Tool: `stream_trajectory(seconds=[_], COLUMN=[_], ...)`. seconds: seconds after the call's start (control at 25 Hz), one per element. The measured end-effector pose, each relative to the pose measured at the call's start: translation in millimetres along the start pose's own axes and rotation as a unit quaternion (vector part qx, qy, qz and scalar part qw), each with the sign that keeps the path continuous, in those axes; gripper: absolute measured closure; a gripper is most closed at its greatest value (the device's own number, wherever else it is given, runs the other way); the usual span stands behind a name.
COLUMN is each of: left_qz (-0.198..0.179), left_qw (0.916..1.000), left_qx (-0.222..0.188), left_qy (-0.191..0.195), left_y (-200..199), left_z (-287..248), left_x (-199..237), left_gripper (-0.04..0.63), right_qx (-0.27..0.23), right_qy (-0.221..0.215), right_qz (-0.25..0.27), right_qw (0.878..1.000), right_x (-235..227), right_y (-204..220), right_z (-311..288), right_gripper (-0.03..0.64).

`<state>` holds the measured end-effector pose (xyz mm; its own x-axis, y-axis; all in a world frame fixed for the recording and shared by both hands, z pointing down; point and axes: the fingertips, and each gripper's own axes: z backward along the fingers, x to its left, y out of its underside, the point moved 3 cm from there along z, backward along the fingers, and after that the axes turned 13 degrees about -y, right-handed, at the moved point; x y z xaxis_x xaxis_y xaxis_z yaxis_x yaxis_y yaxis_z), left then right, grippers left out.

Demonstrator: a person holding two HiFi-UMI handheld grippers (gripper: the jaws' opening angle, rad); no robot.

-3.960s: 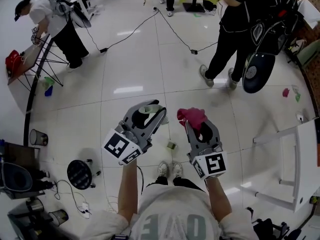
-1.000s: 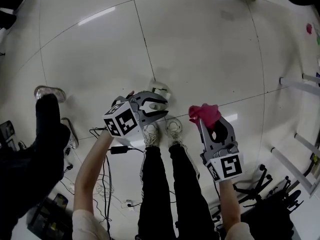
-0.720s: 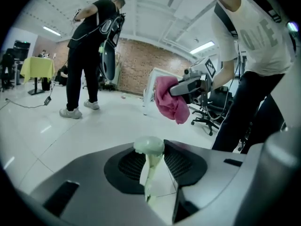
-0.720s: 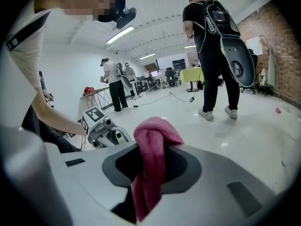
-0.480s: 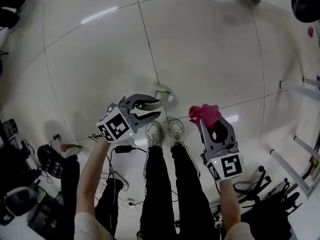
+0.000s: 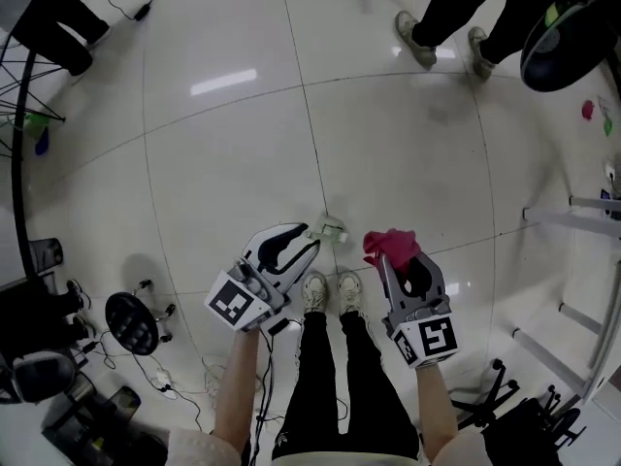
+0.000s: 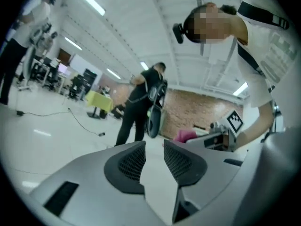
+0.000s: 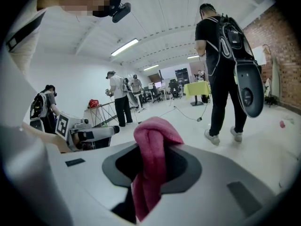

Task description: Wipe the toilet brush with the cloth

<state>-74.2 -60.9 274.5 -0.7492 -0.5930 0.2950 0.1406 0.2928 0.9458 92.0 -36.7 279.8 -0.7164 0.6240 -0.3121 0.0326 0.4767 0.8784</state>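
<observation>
Cloth, pink and bunched, clamped in the jaws of the right gripper, protruding past their tips. Left gripper: jaws slightly apart, empty; small pale item on floor beyond its tips.

At right, pink fabric cloth between jaws of grey right gripper; grey left gripper to its left. Small white-and-green item on floor between both, just far of white shoes. Black round stool near left.
</observation>
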Motion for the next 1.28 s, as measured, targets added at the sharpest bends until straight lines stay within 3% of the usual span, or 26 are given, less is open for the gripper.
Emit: stream_trajectory(seconds=[0.16, 0.32, 0.44, 0.52, 0.6, 0.76, 0.92, 1.28], left_qz=[0.039, 0.009, 0.005, 0.008, -0.007, -0.031, -0.026, -0.027], left_qw=[0.9927, 0.9797, 0.9647, 0.9515, 0.9459, 0.9502, 0.9478, 0.9561], left_qx=[-0.078, -0.146, -0.188, -0.197, -0.194, -0.182, -0.187, -0.189], left_qy=[-0.084, -0.137, -0.184, -0.236, -0.260, -0.251, -0.257, -0.222], left_y=[-136, -257, -319, -330, -329, -326, -324, -305], left_z=[46, 83, 109, 133, 150, 166, 181, 204], left_x=[-31, -55, -70, -82, -95, -110, -107, -124], left_gripper=[0.476, 0.477, 0.491, 0.594, 0.594, 0.594, 0.594, 0.594], right_qx=[-0.041, -0.107, -0.147, -0.163, -0.170, -0.172, -0.173, -0.157], right_qy=[0.006, 0.008, 0.014, 0.015, 0.015, 0.017, 0.009, 0.008], right_qz=[-0.013, -0.013, -0.005, -0.007, -0.007, 0.002, 0.009, 0.016], right_qw=[0.999, 0.994, 0.989, 0.986, 0.985, 0.985, 0.985, 0.987], right_x=[45, 79, 100, 114, 124, 131, 141, 174], right_y=[-104, -211, -270, -281, -281, -285, -288, -263], right_z=[37, 77, 110, 137, 156, 166, 162, 176], right_gripper=[0.520, 0.520, 0.520, 0.520, 0.520, 0.520, 0.520, 0.522])
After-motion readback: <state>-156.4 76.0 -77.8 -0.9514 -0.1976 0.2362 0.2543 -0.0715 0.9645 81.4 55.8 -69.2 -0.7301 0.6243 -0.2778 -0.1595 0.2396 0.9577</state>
